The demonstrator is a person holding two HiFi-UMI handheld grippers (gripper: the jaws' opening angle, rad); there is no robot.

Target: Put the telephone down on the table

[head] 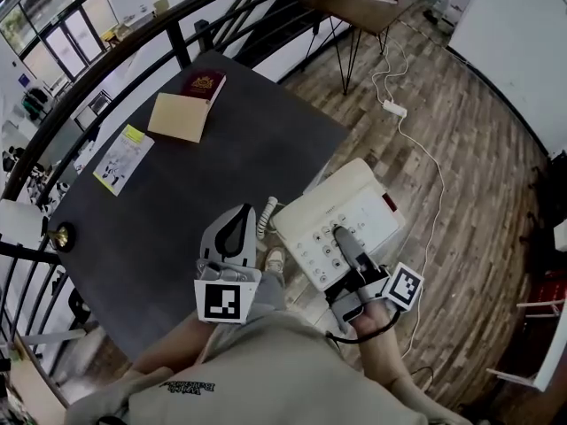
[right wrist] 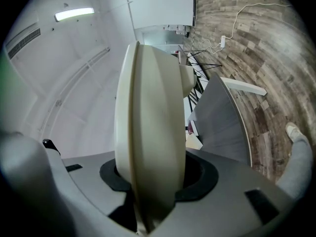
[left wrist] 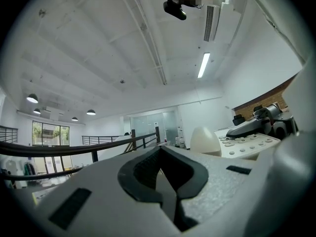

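cream telephone (head: pixel 354 204) hangs just off the dark table's (head: pixel 177 202) edge, above wooden floor (head: pixel 461 193), clamped in right gripper (head: pixel 339 235); left gripper (head: pixel 237 220) alongside, jaws together, empty.

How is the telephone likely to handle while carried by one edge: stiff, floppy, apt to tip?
Probably stiff: the telephone shows no bending though the right claw clamps only one edge. Held off-centre, it may twist in that grip; its smooth plastic shell looks somewhat slippery. The coiled cord beside it looks floppy and could snag on the table edge.
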